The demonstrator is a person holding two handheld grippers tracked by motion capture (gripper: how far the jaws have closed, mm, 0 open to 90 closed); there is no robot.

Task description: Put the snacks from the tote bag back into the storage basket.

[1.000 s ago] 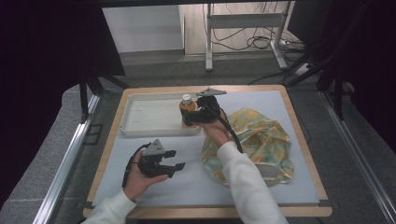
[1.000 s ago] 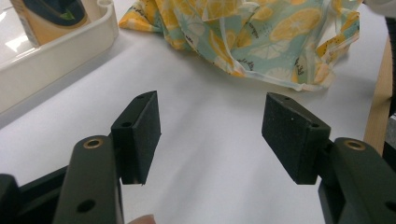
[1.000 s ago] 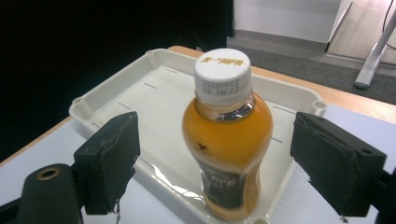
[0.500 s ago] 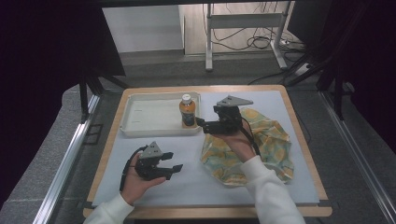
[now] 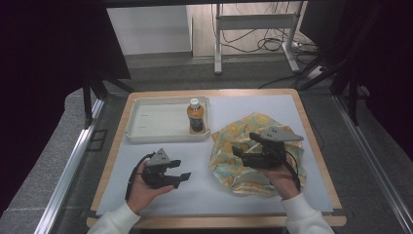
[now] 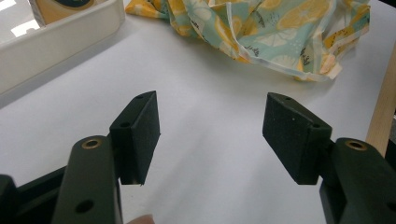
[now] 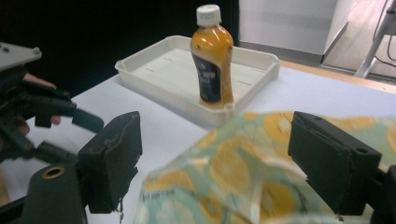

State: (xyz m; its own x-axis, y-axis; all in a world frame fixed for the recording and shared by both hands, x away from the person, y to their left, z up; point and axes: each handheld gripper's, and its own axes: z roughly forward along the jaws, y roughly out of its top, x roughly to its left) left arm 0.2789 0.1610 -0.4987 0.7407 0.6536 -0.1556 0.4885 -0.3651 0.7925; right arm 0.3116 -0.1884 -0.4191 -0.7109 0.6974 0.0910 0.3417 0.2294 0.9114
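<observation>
The right claw [image 5: 242,152] hovers directly above the patterned cloth [image 5: 229,165], which lies crumpled on the right half of the desk [image 5: 195,195]. Its jaws stand wide apart and hold nothing. In the right gripper view the cloth [image 7: 243,186] sits immediately below and between the jaws, its near fold rising toward them. The cloth's long axis runs roughly from the desk's far side to its near side, with the claw over its left middle part.

The left claw [image 5: 181,178] rests low over bare desk, left of the cloth and apart from it. Its jaws are also wide and empty. In the left gripper view the cloth [image 6: 261,32] lies ahead of the open jaws, across a stretch of bare surface.

A bottle [image 5: 195,116] stands upright in the right end of the white tray [image 5: 146,134], beyond both claws.

Judgement: the right claw is the nearer one. A short descent would put cloth between its jaws.
</observation>
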